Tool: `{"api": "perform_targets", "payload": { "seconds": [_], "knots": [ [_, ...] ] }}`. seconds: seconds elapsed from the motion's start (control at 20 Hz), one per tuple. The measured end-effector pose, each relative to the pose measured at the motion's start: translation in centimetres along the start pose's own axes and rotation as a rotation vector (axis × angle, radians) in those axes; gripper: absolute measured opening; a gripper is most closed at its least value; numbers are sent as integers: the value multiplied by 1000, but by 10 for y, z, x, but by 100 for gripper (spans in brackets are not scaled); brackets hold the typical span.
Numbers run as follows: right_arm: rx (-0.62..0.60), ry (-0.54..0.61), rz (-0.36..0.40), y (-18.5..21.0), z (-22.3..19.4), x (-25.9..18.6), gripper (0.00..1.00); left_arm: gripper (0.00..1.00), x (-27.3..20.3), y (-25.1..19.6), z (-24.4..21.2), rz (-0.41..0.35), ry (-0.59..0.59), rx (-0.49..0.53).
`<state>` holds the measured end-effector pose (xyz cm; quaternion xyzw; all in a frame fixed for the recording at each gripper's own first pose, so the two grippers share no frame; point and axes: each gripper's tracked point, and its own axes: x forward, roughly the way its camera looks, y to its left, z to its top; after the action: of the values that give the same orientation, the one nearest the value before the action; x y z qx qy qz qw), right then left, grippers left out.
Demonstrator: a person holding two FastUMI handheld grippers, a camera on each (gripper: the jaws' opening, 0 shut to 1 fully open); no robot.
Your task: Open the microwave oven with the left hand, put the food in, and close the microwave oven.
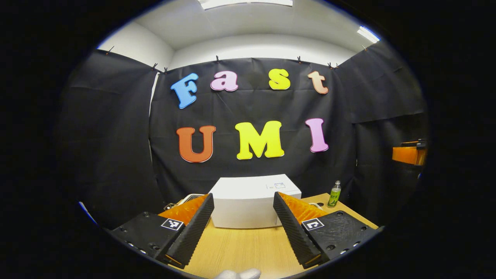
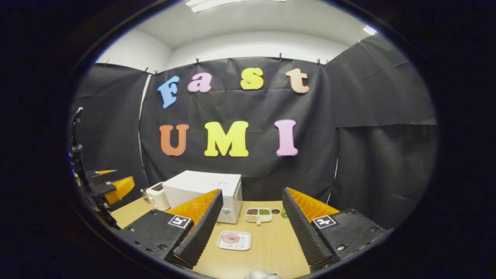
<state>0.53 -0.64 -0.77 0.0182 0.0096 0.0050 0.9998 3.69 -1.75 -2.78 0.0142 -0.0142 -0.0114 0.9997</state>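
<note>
The left gripper view looks forward and nearly level from above the near edge of the wooden worktop (image 1: 240, 248), facing the white microwave oven (image 1: 252, 201) head-on, with its own two fingers open low in the frame on either side of the oven. The right gripper view looks the same way from a spot farther right and a little farther back, so the microwave oven (image 2: 205, 190) sits left of centre and shows its right front corner. It also looks down on a white plate (image 2: 234, 240) between its fingers. Both views share the oven, the worktop and the back wall. At its far left edge, the right view catches the left hand-held gripper (image 2: 116, 186).
</note>
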Motion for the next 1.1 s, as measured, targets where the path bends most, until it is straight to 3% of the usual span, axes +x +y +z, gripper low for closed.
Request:
{"api": "perform_targets", "payload": {
  "seconds": [0.2, 0.3, 0.5, 0.55, 0.6, 0.7, 0.9, 1.1],
  "knots": [
    [-1, 9, -18, -15, 5, 1, 99, 95, 36, -43, -30, -92, -10, -56],
    [-21, 7, -38, -26, 9, 2, 99, 95, 56, -56, -50, -100, -1, -112],
    [-77, 24, -74, -47, 11, 5, 99, 95, 113, -80, -105, -79, 84, -84],
    [-83, 27, -80, -50, 11, 5, 99, 100, 128, -90, -116, -89, 98, -82],
    [-87, 35, -85, -54, 7, 8, 99, 95, 143, -101, -125, -112, 92, -80],
    [-83, 62, -91, -60, -1, 11, 99, 95, 170, -121, -150, -143, 119, -89],
    [-68, 118, -114, -77, -19, 10, 99, 95, 222, -129, -187, -95, 139, -57],
    [-136, 167, -152, -96, -31, 4, 99, 94, 264, -129, -223, -56, 164, -43]
  ]
}}
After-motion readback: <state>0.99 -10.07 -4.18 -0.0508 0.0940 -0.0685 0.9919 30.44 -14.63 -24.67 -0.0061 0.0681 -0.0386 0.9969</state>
